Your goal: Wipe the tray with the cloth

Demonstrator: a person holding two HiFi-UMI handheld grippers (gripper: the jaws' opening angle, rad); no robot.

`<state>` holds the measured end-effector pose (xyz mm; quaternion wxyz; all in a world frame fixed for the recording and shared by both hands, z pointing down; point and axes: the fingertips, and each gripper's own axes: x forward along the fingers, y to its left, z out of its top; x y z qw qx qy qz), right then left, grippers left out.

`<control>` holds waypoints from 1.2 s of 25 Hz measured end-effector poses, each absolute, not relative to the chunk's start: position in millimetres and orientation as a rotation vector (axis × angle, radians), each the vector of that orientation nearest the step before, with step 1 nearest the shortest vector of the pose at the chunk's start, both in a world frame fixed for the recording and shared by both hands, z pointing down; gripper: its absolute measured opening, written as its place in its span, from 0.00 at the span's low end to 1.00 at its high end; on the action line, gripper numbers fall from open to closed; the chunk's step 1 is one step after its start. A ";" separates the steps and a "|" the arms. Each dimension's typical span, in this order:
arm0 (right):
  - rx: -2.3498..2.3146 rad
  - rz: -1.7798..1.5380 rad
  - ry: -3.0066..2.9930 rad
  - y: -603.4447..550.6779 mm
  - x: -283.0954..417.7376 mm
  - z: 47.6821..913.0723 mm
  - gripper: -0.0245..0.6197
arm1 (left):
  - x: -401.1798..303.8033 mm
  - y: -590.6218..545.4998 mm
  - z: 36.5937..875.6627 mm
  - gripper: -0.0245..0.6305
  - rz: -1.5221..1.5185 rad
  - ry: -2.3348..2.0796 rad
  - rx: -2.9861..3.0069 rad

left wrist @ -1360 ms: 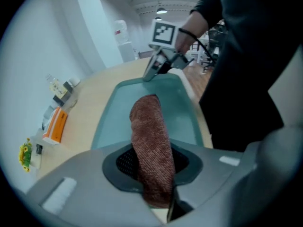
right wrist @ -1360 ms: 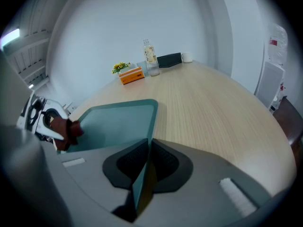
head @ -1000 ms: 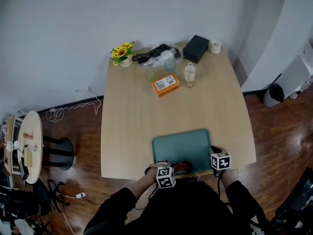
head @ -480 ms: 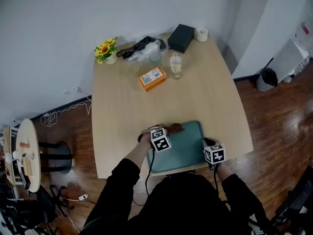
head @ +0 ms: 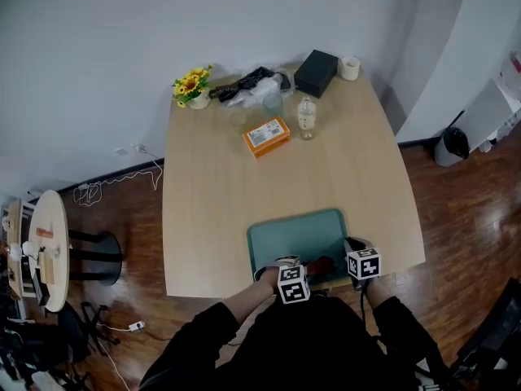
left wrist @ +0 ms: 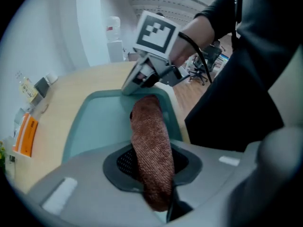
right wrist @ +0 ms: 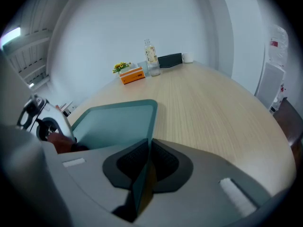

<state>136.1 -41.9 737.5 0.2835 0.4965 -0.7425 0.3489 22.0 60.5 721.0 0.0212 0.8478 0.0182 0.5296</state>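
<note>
A teal tray (head: 297, 239) lies at the table's near edge. My left gripper (head: 303, 269) is shut on a reddish-brown cloth (head: 317, 265), which rests on the tray's near side. In the left gripper view the cloth (left wrist: 150, 141) runs out from between the jaws onto the tray (left wrist: 97, 122), toward the right gripper (left wrist: 142, 77). My right gripper (head: 355, 255) is shut on the tray's near right rim; in the right gripper view that rim (right wrist: 144, 164) stands edge-on between the jaws, with the tray (right wrist: 118, 122) spreading out ahead and the cloth (right wrist: 59, 141) at the left.
At the table's far end stand an orange box (head: 265, 136), a clear bottle (head: 306, 118), a glass (head: 272, 104), a black box (head: 316, 73), a roll of tape (head: 349, 68) and a small pot of sunflowers (head: 192, 85). A round side table (head: 45, 247) is at the left.
The left gripper carried the cloth from the tray's near edge up to its far left corner, then back down to the near side. The right gripper kept its hold on the rim.
</note>
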 end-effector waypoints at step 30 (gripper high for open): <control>1.303 0.953 -1.998 -47.1 134.9 734.9 0.08 | 63.0 1.0 717.9 0.15 1.661 -0.018 2.610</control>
